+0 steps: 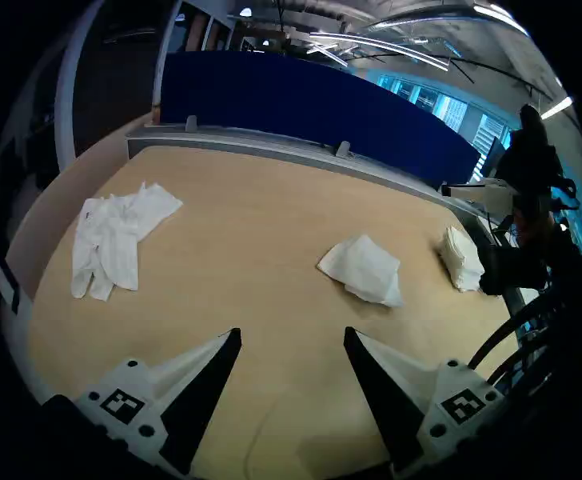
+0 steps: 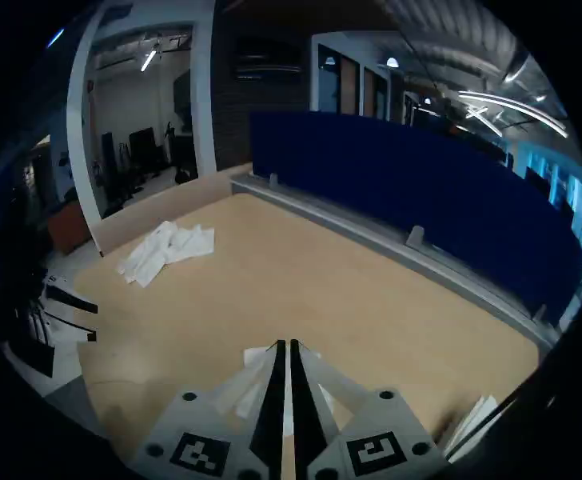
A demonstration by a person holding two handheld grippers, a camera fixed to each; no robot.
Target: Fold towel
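– Left claw (image 1: 291,340) is hanging wide open over the wooden bench (image 1: 251,200). How is the other one looking?
– Right claw (image 2: 285,348) is holding its fingers nearly together, a thin slit between them, low over white cloth.
– Where are the towels lying?
– A crumpled towel (image 1: 115,236) is sprawling near the bench's far left corner, a folded towel (image 1: 363,268) is resting mid-bench, and a small stack of towels (image 1: 460,258) is sitting by the right edge. A blue partition (image 1: 307,104) is running behind.
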